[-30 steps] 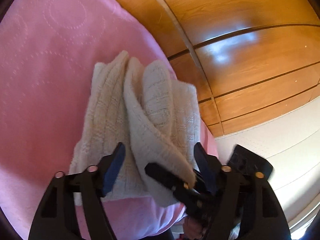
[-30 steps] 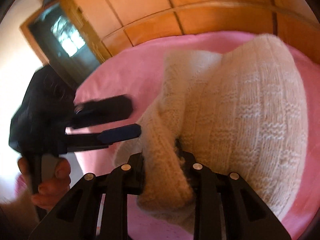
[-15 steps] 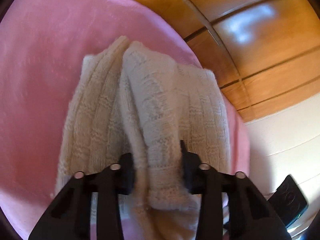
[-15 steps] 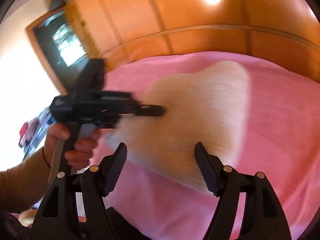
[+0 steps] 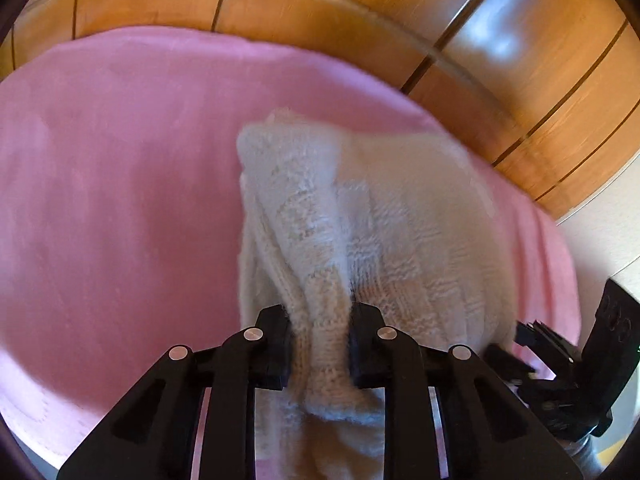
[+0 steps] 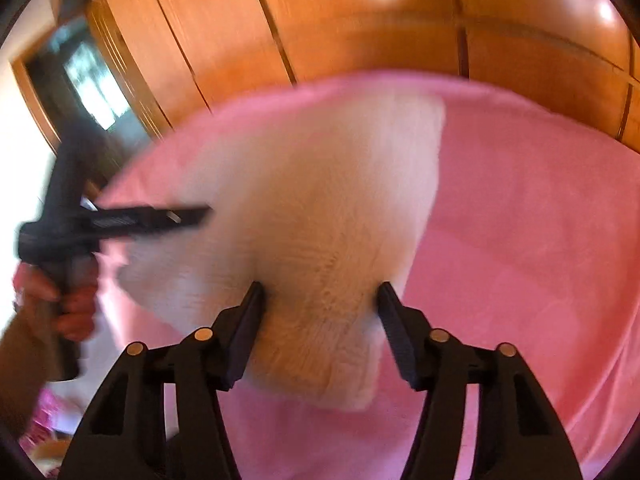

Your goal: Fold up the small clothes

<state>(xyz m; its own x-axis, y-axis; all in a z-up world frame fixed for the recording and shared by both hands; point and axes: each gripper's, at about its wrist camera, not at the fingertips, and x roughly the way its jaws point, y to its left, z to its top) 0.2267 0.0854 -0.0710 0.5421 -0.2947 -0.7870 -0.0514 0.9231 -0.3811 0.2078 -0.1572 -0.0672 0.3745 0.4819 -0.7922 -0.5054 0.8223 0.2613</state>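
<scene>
Cream knit garment (image 5: 360,216), bunched on the pink bedspread (image 5: 120,200) near its front edge. My left gripper (image 5: 320,344) pinches a thick fold of it; its jaws have just been closing, knit between them, so I can lift that layer. My right gripper (image 6: 320,320) stands spread around another bulge of the knit (image 6: 320,220); its jaws have just been narrowing, and its right pad looks clear of the cloth — likely a regrip. In the right view the left gripper (image 6: 152,220) reaches in from the garment's left side. Wooden wardrobe panels (image 5: 500,80) stand beyond the far edge.
</scene>
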